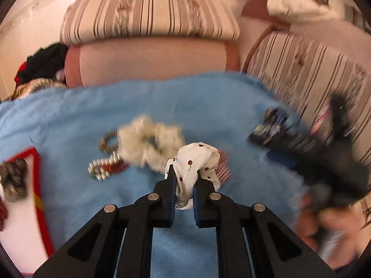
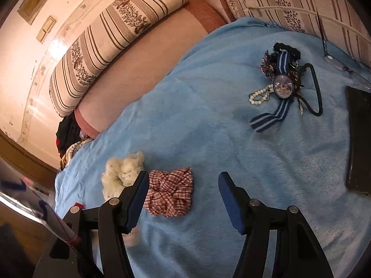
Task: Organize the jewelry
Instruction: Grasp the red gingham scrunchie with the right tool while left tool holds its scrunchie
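scrunchies (image 2: 170, 193) side by side on blanket (image 2: 208, 127) | watch (image 2: 283, 85) and beads (image 2: 258, 96) beyond, right

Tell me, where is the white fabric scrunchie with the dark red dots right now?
In the left wrist view, the white dotted scrunchie sits low centre, pinched in the left gripper, with the fluffy cream scrunchie on the blue blanket just left.

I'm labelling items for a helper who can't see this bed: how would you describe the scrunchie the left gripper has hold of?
On the light blue blanket that covers the bed, look just in front of the fluffy cream scrunchie. The left gripper is shut on a white scrunchie there. Dark red cherry-like spots set it apart from the plain cream one and the red-checked scrunchie.
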Demonstrator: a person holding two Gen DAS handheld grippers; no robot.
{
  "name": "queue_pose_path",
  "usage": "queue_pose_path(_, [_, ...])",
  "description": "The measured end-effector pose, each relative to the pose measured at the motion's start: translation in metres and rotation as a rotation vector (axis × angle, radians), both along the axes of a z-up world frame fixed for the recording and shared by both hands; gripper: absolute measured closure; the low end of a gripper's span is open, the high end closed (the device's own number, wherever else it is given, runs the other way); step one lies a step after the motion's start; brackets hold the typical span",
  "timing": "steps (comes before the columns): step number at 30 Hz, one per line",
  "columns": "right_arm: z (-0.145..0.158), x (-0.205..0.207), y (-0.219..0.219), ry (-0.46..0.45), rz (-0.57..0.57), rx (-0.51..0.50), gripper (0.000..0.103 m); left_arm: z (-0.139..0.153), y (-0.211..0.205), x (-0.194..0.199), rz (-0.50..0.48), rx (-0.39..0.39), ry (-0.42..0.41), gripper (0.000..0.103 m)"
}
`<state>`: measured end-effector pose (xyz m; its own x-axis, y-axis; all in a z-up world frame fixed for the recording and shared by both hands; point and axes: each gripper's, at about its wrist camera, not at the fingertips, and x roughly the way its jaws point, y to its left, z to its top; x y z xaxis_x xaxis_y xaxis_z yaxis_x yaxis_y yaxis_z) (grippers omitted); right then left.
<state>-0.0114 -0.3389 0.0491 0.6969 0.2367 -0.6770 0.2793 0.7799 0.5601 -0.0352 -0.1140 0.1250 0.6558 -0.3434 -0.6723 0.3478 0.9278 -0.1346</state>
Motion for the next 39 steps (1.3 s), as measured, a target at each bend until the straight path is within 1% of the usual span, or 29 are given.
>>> queue_pose_path(3, [0.004,-0.003,-0.001,-0.007,-0.007,-0.024,0.036,0.051,0.0,-0.017,-0.011,-0.066,-0.056,0.092])
queue_pose_path(5, [0.004,-0.007,-0.006,-0.005,-0.025,-0.037,0.036,0.077,-0.006,-0.026,-0.018,-0.103,-0.08,0.092])
queue_pose_path(7, [0.003,-0.011,-0.013,0.002,-0.041,-0.044,0.036,0.104,-0.014,-0.035,-0.047,-0.154,-0.084,0.092])
queue_pose_path(9, [0.001,-0.014,-0.019,0.01,-0.056,-0.053,0.036,0.133,-0.022,-0.047,-0.085,-0.203,-0.106,0.092])
queue_pose_path(11, [-0.001,-0.015,-0.021,0.019,-0.059,-0.059,0.036,0.15,-0.028,-0.058,-0.114,-0.216,-0.134,0.091])
queue_pose_path(13, [-0.003,-0.014,-0.021,0.027,-0.057,-0.064,0.036,0.156,-0.029,-0.064,-0.126,-0.211,-0.158,0.091])
queue_pose_path(15, [-0.003,-0.011,-0.017,0.03,-0.045,-0.063,0.036,0.149,-0.022,-0.063,-0.113,-0.191,-0.154,0.091])
queue_pose_path(17, [-0.006,-0.006,-0.009,0.034,-0.022,-0.057,0.036,0.135,-0.011,-0.057,-0.097,-0.185,-0.128,0.091])
queue_pose_path(20, [-0.014,0.004,0.005,0.053,0.014,-0.054,0.036,0.1,0.013,-0.045,-0.048,-0.159,-0.07,0.091])
queue_pose_path(22, [-0.018,0.012,0.017,0.069,0.044,-0.068,0.036,0.079,0.029,-0.041,-0.018,-0.138,-0.05,0.091])
queue_pose_path(26, [-0.028,0.026,0.034,0.105,0.077,-0.111,0.036,0.039,0.066,-0.032,0.037,-0.098,-0.038,0.091])
queue_pose_path(28, [-0.034,0.033,0.042,0.126,0.081,-0.158,0.036,0.023,0.079,-0.027,0.051,-0.089,-0.027,0.091])
queue_pose_path(30, [-0.041,0.041,0.048,0.152,0.082,-0.198,0.036,0.011,0.089,-0.022,0.057,-0.084,-0.028,0.091])
queue_pose_path(32, [-0.05,0.046,0.052,0.171,0.081,-0.201,0.036,-0.001,0.096,-0.017,0.055,-0.085,-0.032,0.091])
queue_pose_path(34, [-0.051,0.049,0.06,0.154,0.076,-0.254,0.037,-0.012,0.101,-0.013,0.048,-0.09,-0.037,0.091])
queue_pose_path(35, [-0.05,0.051,0.065,0.147,0.083,-0.279,0.056,-0.016,0.103,-0.011,0.043,-0.091,-0.042,0.091])
queue_pose_path(36, [-0.051,0.052,0.07,0.142,0.102,-0.288,0.083,-0.021,0.105,-0.009,0.04,-0.088,-0.05,0.091])
queue_pose_path(37, [-0.052,0.053,0.073,0.141,0.114,-0.292,0.087,-0.023,0.106,-0.007,0.038,-0.086,-0.06,0.091])
queue_pose_path(39, [-0.049,0.051,0.077,0.133,0.11,-0.319,0.091,-0.027,0.109,-0.006,0.034,-0.082,-0.079,0.091])
